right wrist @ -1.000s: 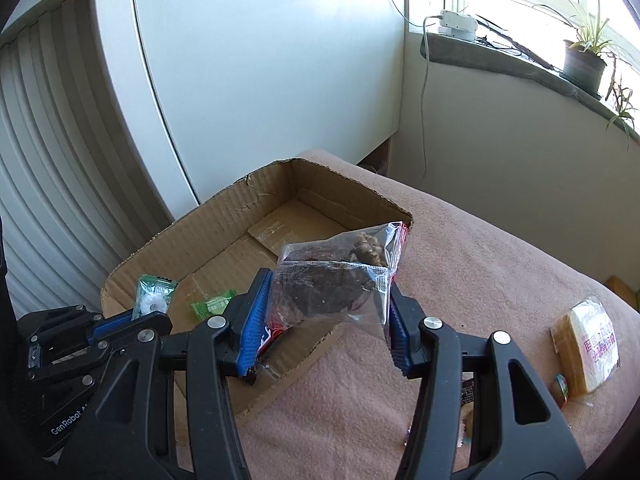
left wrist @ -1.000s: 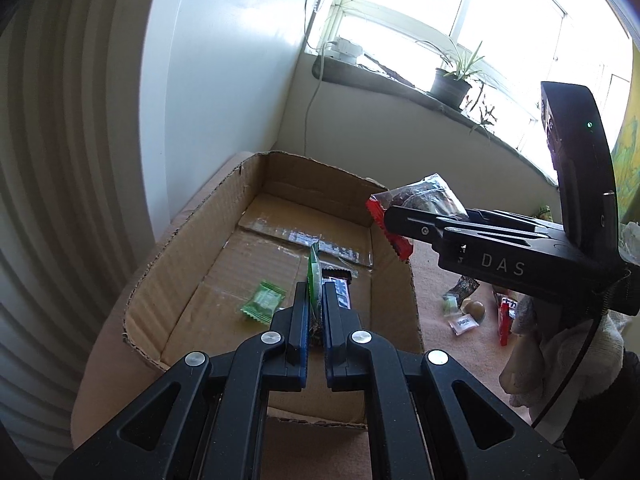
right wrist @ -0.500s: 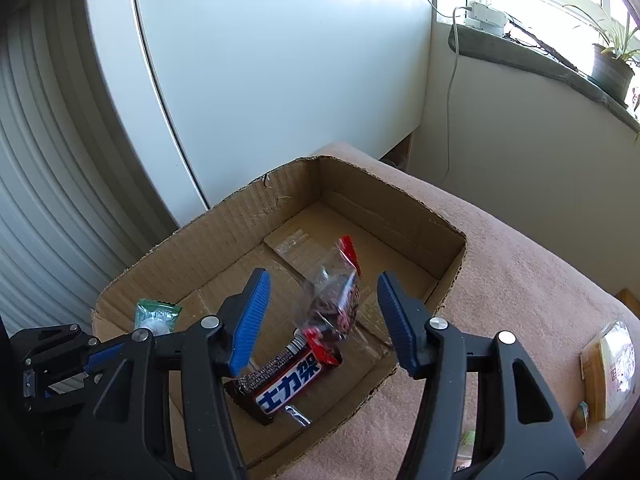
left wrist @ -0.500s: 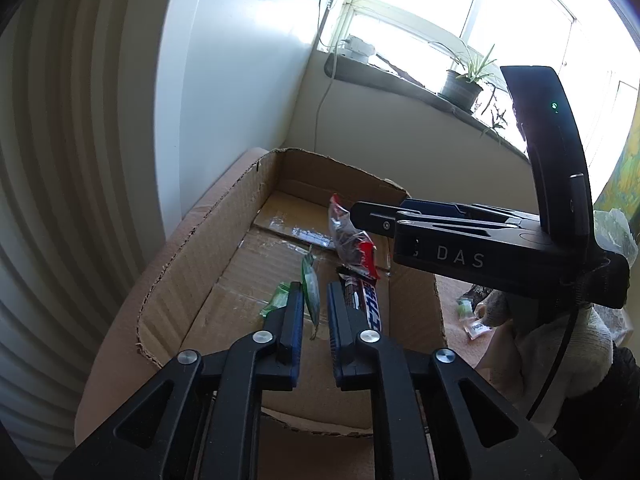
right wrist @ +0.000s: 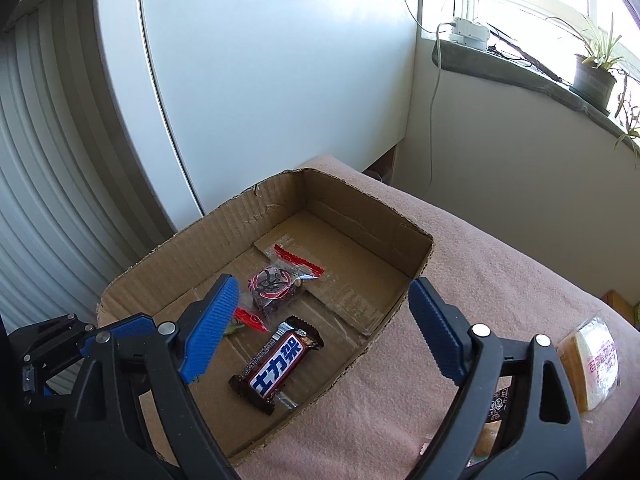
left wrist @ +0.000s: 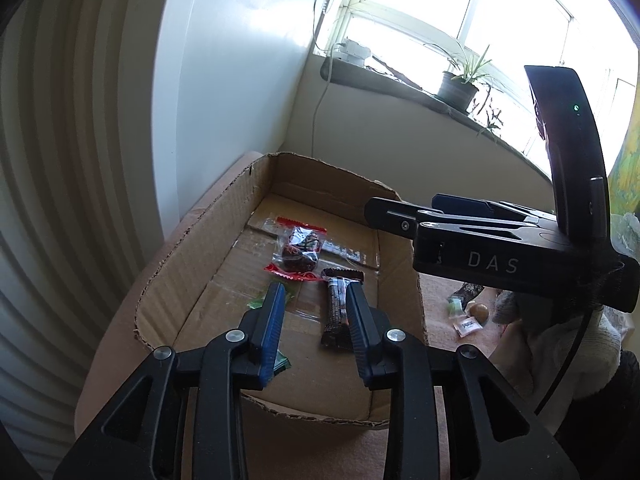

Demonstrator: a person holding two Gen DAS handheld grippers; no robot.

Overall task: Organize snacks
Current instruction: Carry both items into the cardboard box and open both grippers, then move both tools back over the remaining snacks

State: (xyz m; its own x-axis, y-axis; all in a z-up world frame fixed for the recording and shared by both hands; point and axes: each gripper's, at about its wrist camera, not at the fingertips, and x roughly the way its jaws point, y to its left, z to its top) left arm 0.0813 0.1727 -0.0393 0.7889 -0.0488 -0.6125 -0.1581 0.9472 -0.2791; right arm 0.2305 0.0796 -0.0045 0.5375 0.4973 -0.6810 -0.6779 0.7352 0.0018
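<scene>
Now both claws hang over the box [right wrist: 168, 256], their jaws just opened and empty: left claw [left wrist: 316, 332] parted a little, right claw [right wrist: 320, 332] spread wide. Inside the box lie the clear bag [right wrist: 276, 286], the chocolate bar [right wrist: 278, 362] and a green candy [left wrist: 282, 360]. More snacks [right wrist: 596, 360] lie on the table [right wrist: 500, 272].

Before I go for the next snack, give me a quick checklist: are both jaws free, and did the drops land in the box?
1. Right gripper empty, jaws just opened wide: ok.
2. Left gripper empty, jaws just opened partway: ok.
3. Clear bag flat on the box floor: ok.
4. Chocolate bar in box, clear of jaws: ok.
5. Green candy in box: ok, partly hidden by left jaws.
6. Snacks left on the cloth, such as the yellow pack: not ok.
</scene>
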